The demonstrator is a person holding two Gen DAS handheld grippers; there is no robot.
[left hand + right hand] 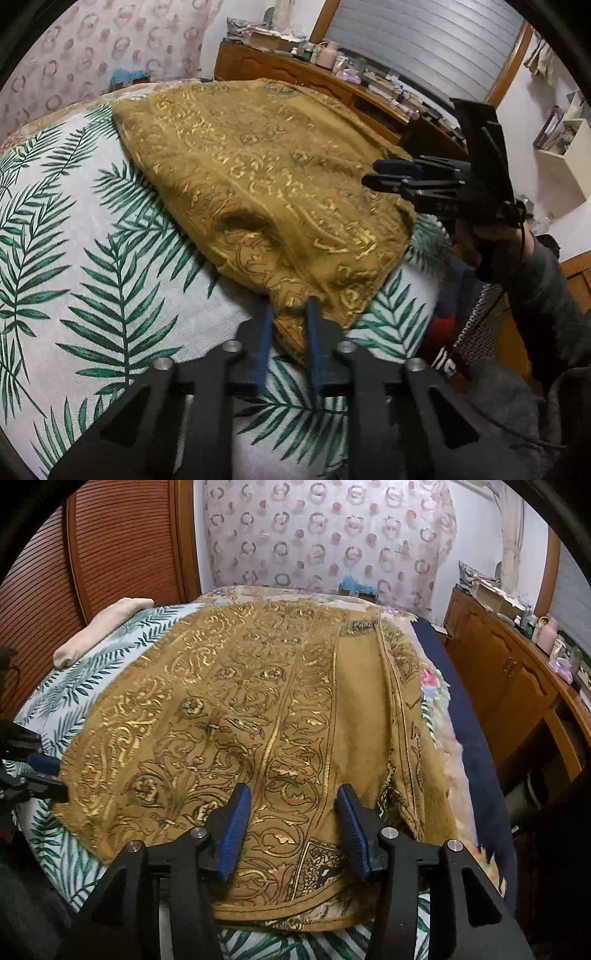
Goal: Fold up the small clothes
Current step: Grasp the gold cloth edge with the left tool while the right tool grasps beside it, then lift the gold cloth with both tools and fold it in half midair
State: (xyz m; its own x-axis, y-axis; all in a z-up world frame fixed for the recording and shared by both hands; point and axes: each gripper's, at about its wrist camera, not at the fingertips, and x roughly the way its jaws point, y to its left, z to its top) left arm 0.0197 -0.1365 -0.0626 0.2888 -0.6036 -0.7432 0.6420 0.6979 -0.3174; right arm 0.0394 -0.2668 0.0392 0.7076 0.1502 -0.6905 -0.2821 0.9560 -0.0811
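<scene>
A gold-patterned garment [236,716] was seen spread on a leaf-print sheet [74,258], the left gripper [289,310] and right gripper [293,797] both held spread at its edge.

The mustard-gold patterned garment [258,716] lay spread on the palm-leaf printed bed cover [74,258]. A rolled cream cloth [99,627] sat on the bed behind and left of it. A wooden dresser [509,672] stood along the right, apparently cluttered on top.
</scene>
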